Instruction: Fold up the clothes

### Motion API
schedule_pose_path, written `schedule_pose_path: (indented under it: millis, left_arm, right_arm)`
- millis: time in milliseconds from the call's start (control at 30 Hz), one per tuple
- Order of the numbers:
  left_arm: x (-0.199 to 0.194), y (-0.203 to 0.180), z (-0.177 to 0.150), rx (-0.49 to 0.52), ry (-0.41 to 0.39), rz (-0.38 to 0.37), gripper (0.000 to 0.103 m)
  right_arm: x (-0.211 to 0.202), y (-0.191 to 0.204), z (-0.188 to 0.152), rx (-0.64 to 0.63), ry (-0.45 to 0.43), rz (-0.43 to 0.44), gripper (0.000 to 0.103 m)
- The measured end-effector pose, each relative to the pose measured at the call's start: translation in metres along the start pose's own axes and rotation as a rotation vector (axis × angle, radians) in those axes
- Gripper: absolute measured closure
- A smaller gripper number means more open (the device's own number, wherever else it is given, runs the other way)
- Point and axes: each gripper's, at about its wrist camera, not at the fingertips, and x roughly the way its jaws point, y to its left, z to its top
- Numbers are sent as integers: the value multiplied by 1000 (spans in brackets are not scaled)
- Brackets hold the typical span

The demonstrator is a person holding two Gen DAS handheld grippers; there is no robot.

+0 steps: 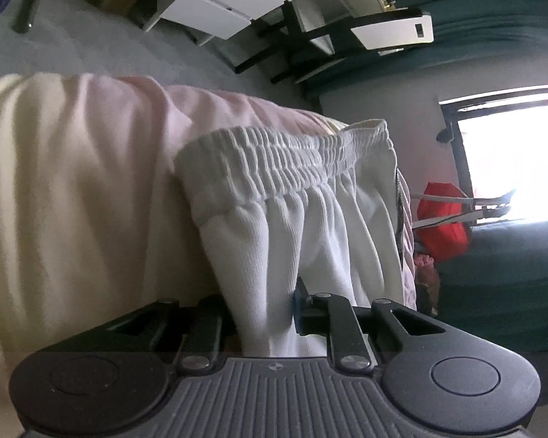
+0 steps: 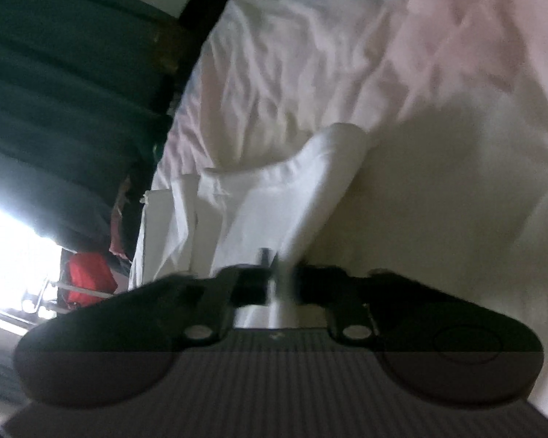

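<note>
White shorts (image 1: 292,211) with a gathered elastic waistband (image 1: 281,153) hang in front of the left wrist camera. My left gripper (image 1: 263,314) is shut on the shorts' cloth below the waistband. In the right wrist view the same white shorts (image 2: 274,197) stretch away from my right gripper (image 2: 279,273), which is shut on a fold of them. The view is blurred. Both views are rolled sideways. A cream and pale pink bed sheet (image 1: 73,182) lies behind the shorts, and it also shows in the right wrist view (image 2: 438,109).
A red bag (image 1: 444,222) stands by a bright window (image 1: 511,160); it also shows in the right wrist view (image 2: 89,281). Dark teal curtains (image 2: 54,91) hang beside the bed. White drawers (image 1: 233,0) and a black-framed stand (image 1: 310,43) are across the room.
</note>
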Motion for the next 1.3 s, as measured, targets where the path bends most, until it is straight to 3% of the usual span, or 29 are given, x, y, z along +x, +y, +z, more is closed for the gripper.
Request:
schedule_pose_path:
  millis: [200, 333, 500, 700, 867, 1100, 1300]
  left_arm:
    - [-28, -28, 0, 132, -67, -76, 97]
    - [-37, -64, 10, 238, -100, -129, 97]
    - [-7, -125, 29, 298, -93, -129, 97]
    - [77, -195, 49, 349, -109, -79, 96]
    - [178, -246, 62, 385, -102, 32, 96]
    - [290, -275, 60, 507, -90, 156, 94]
    - [304, -269, 57, 553, -77, 165, 89]
  right_arm:
    - [-38, 37, 3, -131, -139, 42, 97]
    - [-48, 73, 10, -242, -156, 67, 97]
    - [-30, 123, 18, -311, -175, 78, 97]
    - [41, 214, 25, -435, -233, 78, 97]
    - [135, 279, 11, -576, -288, -10, 97]
    - [256, 288, -10, -655, -279, -150, 97]
    - [287, 270, -25, -663, -300, -161, 92]
